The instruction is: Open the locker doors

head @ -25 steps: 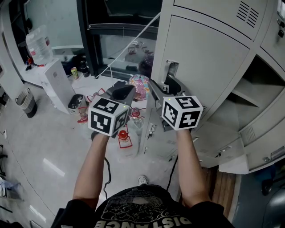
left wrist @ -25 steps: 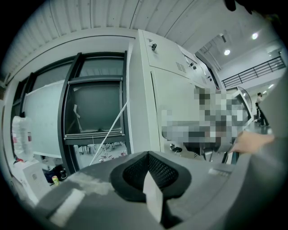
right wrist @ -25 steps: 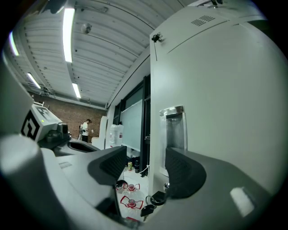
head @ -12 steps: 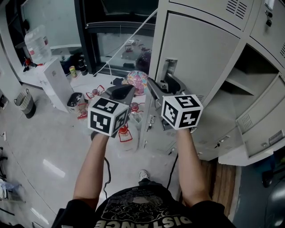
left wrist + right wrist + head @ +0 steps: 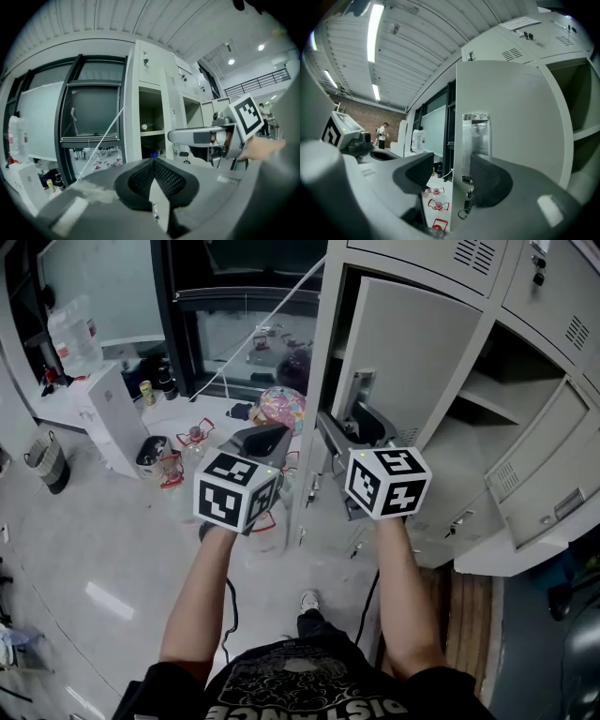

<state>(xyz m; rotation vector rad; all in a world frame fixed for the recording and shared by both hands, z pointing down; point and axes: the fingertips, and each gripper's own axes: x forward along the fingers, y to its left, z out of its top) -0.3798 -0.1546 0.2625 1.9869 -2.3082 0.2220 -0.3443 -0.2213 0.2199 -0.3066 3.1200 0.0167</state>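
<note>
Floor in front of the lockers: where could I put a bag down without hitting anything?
The glossy grey floor lies bare between the white cabinet and the person's left forearm. The shelf in the wide-open grey locker looks bare too. Crowded: near the locker's foot, small red-and-clear items and a pink patterned ball.

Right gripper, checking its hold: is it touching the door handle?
Cannot tell. Right gripper view: the right gripper's jaws, just closing, straddle the door's edge; one pad overlaps the door handle, hiding any contact.

Dark-framed window (image 5: 244,334) above glossy pale floor (image 5: 84,540); far wall (image 5: 361,115) seems brick.
</note>
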